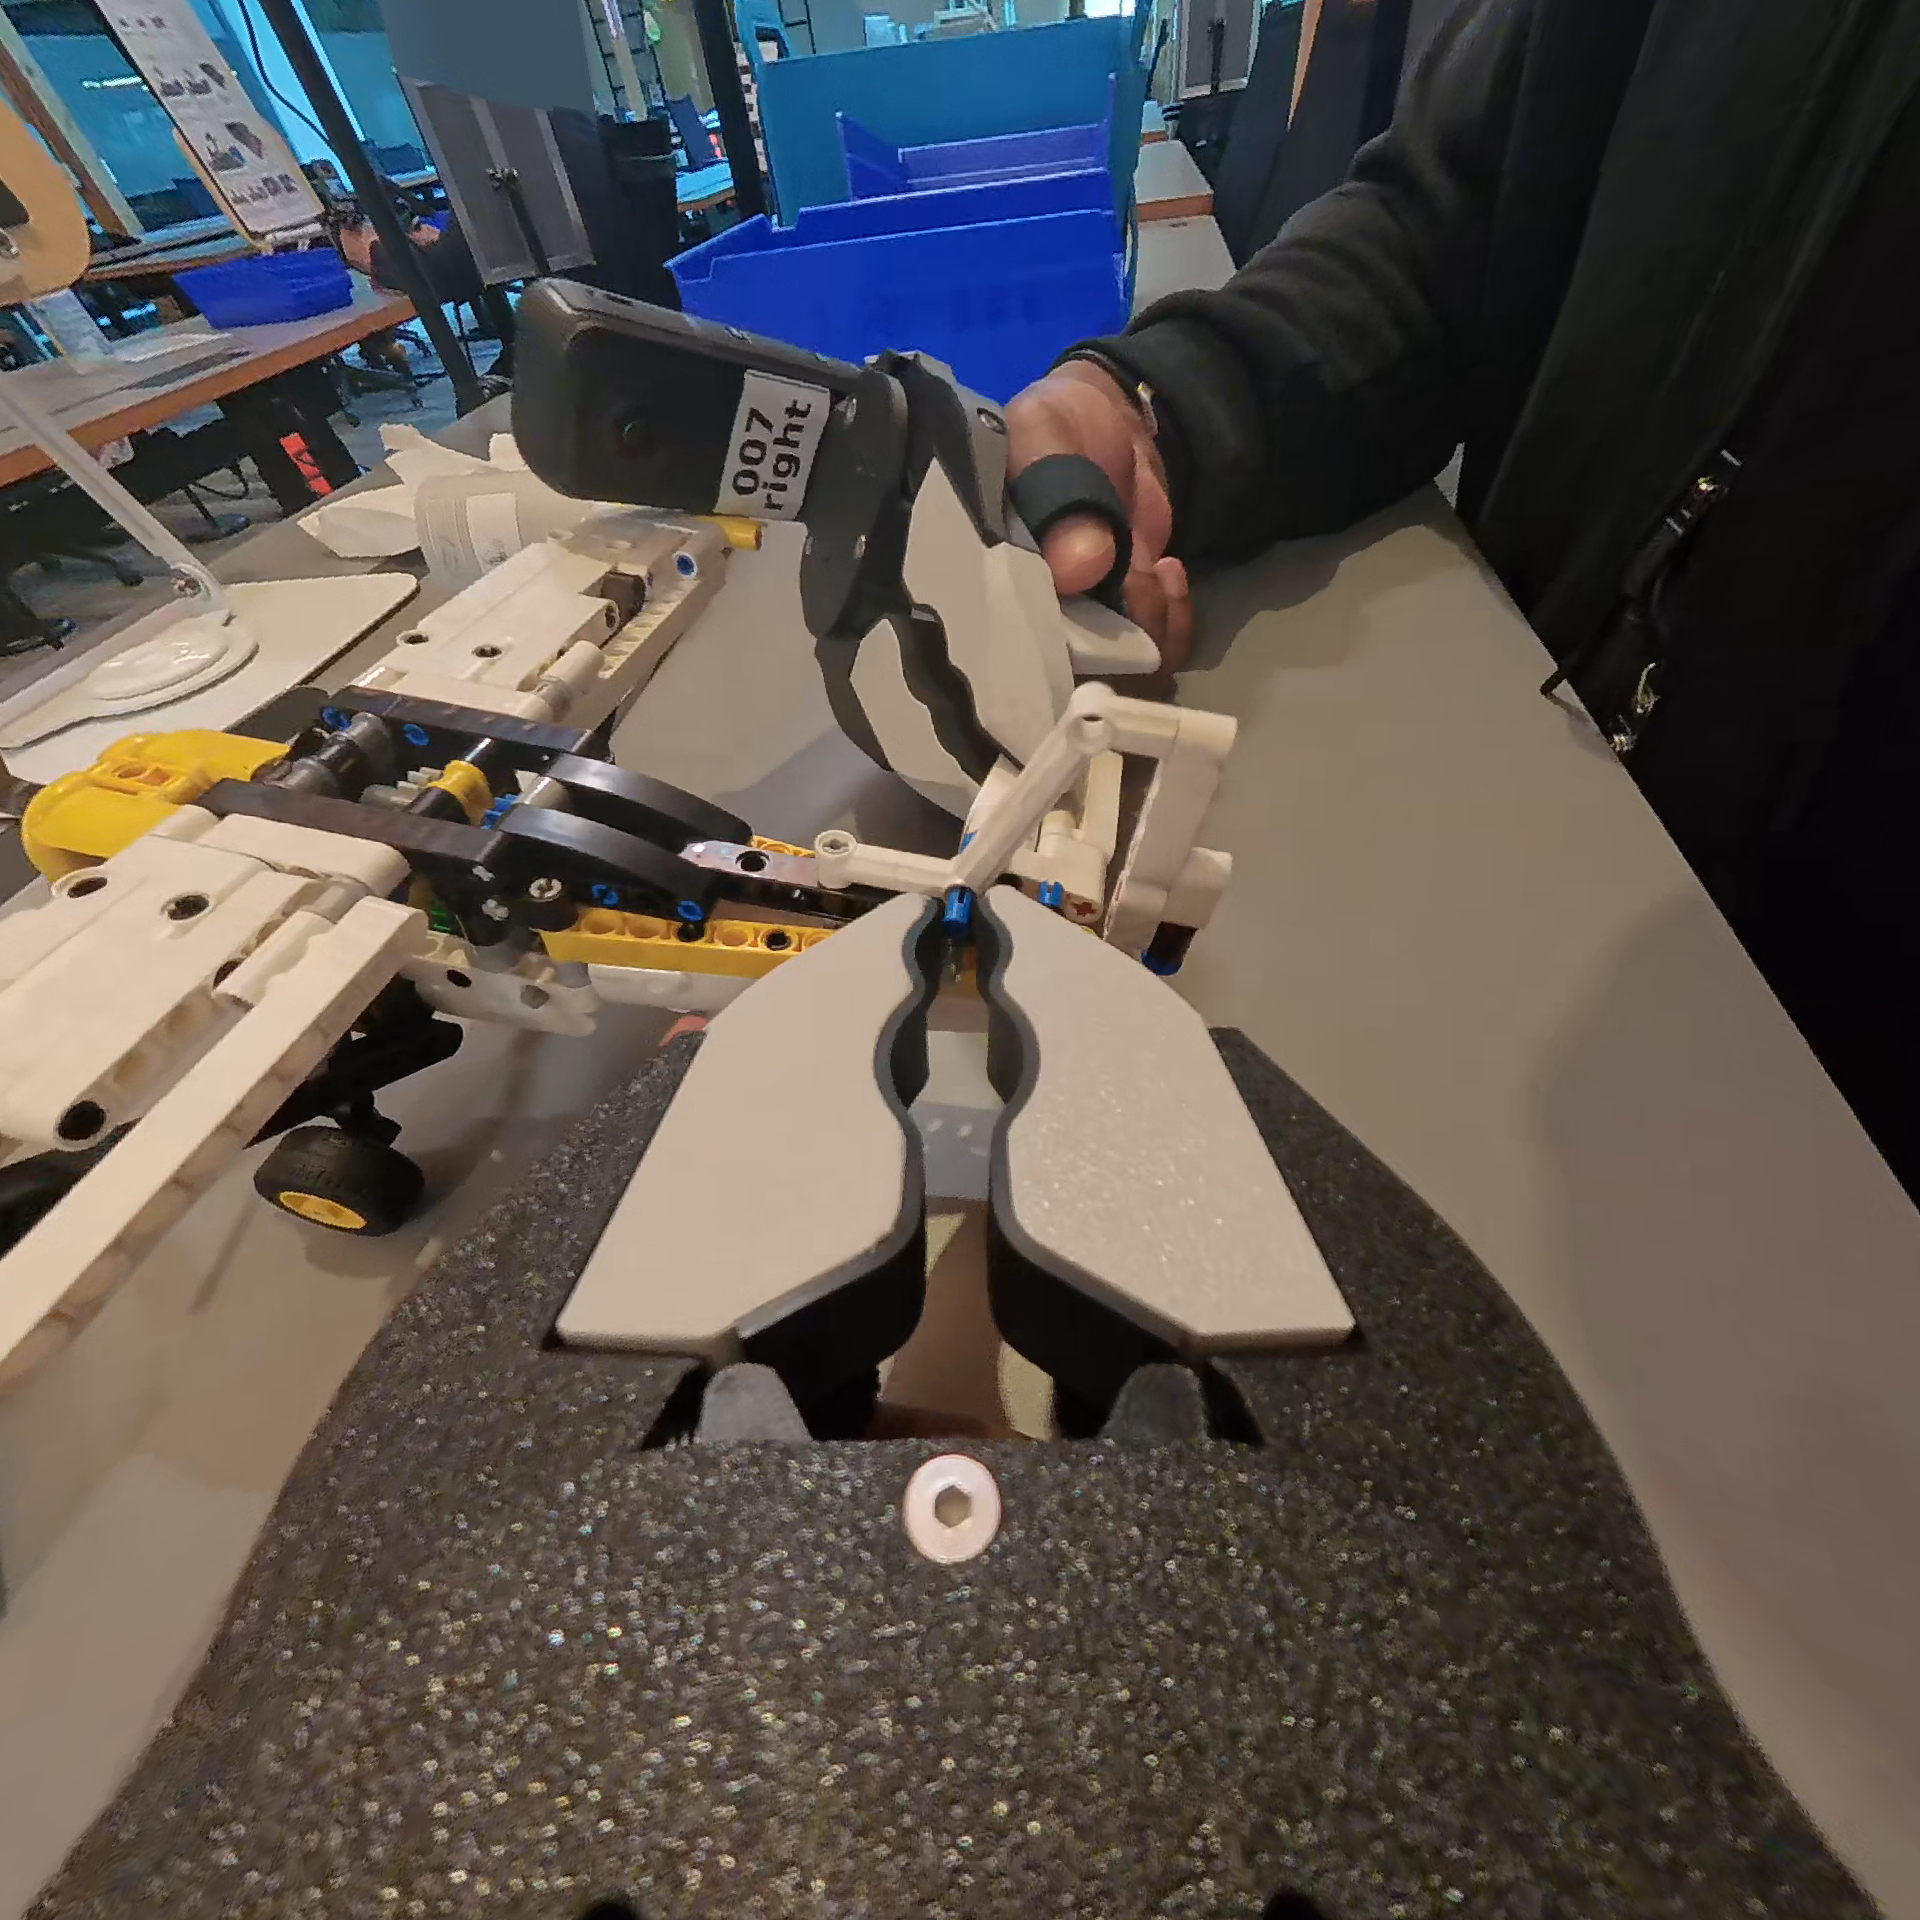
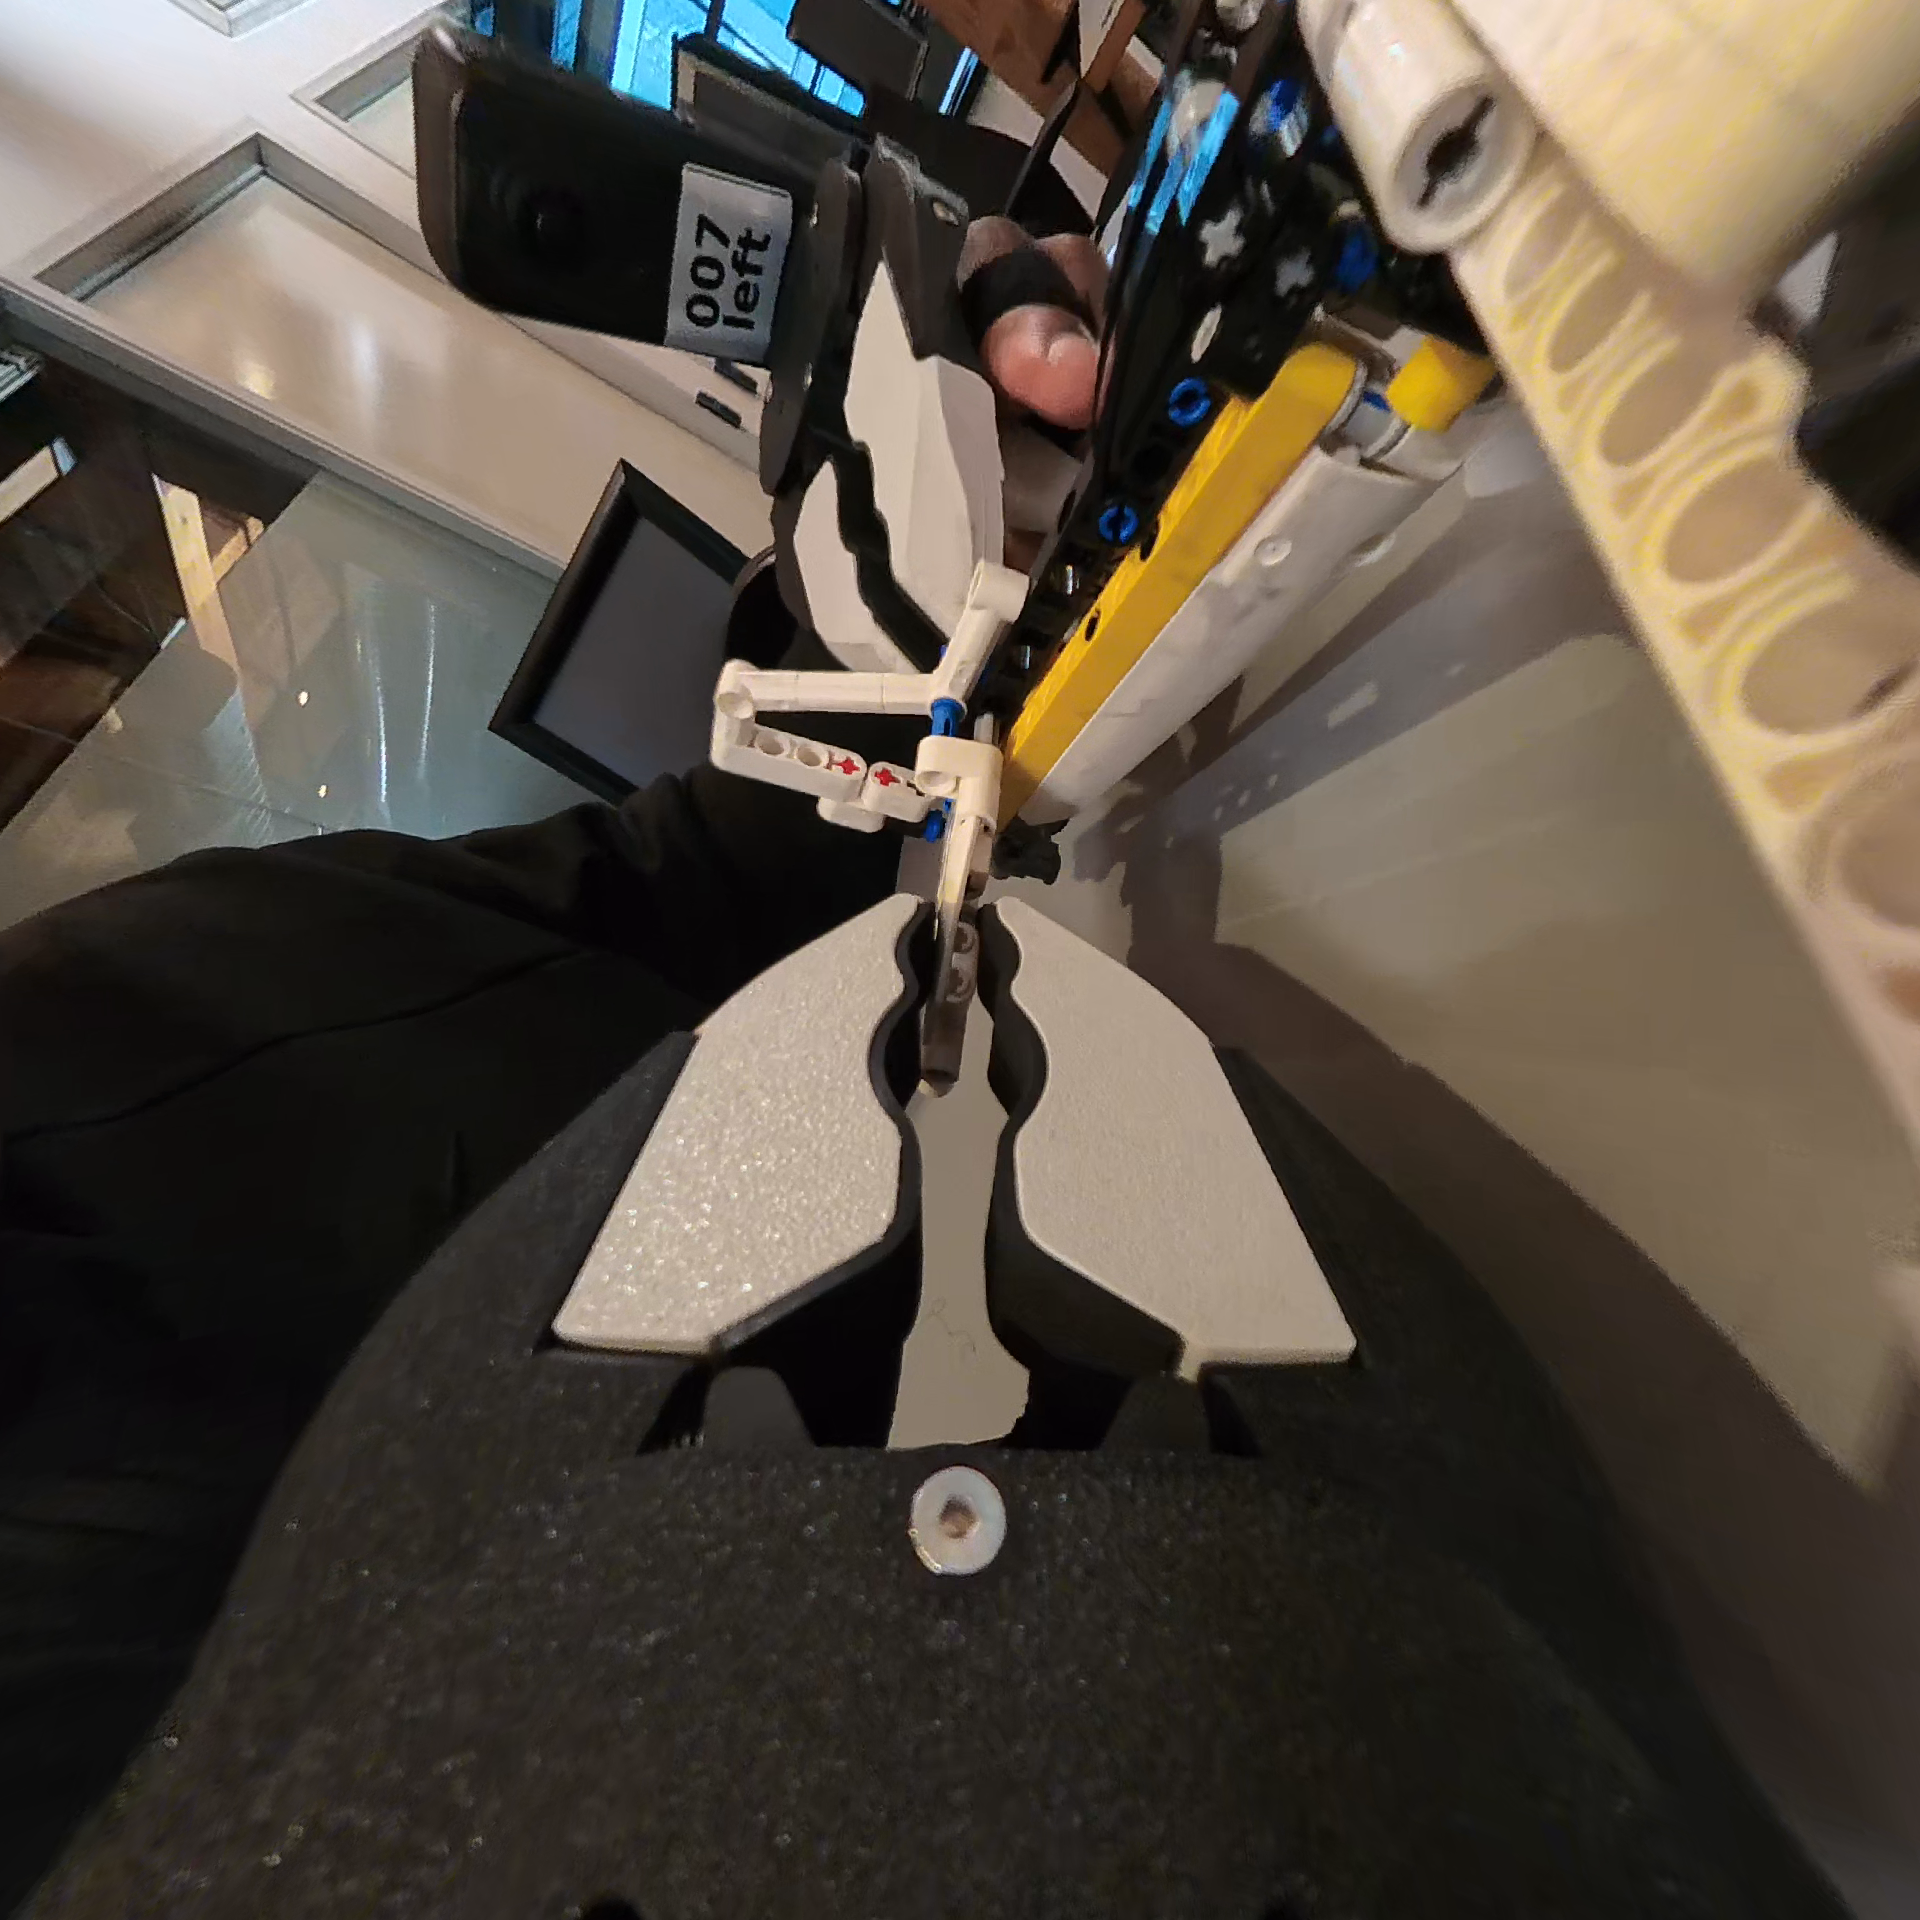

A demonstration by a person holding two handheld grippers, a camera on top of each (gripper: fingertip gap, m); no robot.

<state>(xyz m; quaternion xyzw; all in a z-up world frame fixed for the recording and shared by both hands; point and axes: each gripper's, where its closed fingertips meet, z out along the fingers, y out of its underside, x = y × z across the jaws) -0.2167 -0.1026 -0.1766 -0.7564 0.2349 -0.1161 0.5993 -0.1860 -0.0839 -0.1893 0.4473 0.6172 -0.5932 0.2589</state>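
A white, yellow and black building-brick vehicle lies on the grey table. At its near end sits a small white beam frame with a white angled beam. My left gripper is shut on a blue pin at the elbow of the angled beam. My right gripper is shut on a thin white beam of the same frame, which runs back between its pads. Each gripper shows in the other's view, the right one just behind the frame and the left one beside the yellow beam.
Blue bins stand at the back of the table. A person's black sleeve and body are on the right. Crumpled white paper and a white stand base lie at the left. A black and yellow wheel sticks out under the vehicle. Tip to tip, the grippers are about 5 centimeters apart.
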